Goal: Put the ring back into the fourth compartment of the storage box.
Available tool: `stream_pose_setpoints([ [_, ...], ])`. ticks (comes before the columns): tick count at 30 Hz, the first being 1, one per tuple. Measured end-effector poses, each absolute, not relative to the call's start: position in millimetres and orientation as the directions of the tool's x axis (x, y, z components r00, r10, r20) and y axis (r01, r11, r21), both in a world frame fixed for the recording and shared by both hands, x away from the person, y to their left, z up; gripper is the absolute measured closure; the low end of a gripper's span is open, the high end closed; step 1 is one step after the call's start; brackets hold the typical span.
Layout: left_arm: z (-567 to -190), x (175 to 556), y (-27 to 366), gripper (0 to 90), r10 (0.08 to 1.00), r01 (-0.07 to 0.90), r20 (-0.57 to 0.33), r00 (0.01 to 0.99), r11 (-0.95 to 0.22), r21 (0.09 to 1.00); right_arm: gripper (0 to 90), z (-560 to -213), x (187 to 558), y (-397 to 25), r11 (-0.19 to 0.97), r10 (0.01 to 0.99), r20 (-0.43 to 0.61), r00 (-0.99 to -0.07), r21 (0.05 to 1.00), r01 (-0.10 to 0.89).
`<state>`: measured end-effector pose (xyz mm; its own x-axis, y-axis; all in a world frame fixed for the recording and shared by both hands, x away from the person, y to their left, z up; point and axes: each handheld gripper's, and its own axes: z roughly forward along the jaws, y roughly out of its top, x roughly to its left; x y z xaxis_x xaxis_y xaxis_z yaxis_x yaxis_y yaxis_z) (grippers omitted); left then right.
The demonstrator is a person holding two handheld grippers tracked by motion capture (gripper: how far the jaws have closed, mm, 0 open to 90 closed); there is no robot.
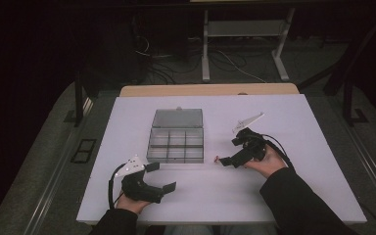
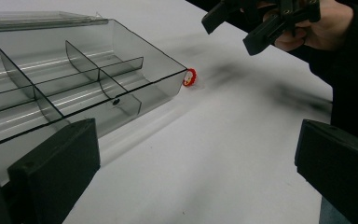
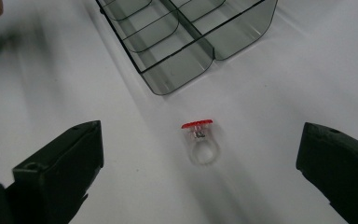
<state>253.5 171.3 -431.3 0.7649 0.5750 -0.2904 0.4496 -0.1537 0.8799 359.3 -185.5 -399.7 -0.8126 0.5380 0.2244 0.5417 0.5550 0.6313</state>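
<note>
Clear ring (image 3: 201,142) with red top lies loose; both grippers' jaws spread wide.

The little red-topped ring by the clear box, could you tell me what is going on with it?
A person holds tongs in each hand at a white table. The right tongs are open and pointed at the ring, which lies on the table just off the corner of the open, smoky divided box. Nothing grips the ring yet. The left tongs are open too, near the box's front left corner.
</note>
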Motion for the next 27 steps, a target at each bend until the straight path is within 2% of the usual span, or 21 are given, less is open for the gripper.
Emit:
stream_pose_setpoints([
  [23,-431,254,171,0.0,0.568,0.449,-0.291,0.770,-0.157,0.880,0.0,-424,369,-167,0.586,0.503,0.236,-0.832,0.614,0.528],
  [25,-431,254,171,0.0,0.568,0.449,-0.291,0.770,-0.158,0.880,5.5,-425,370,-166,0.595,0.501,0.221,-0.837,0.614,0.519],
  [27,-431,254,171,0.0,0.568,0.449,-0.291,0.770,-0.157,0.880,6.1,-425,370,-165,0.593,0.494,0.225,-0.840,0.619,0.515],
])
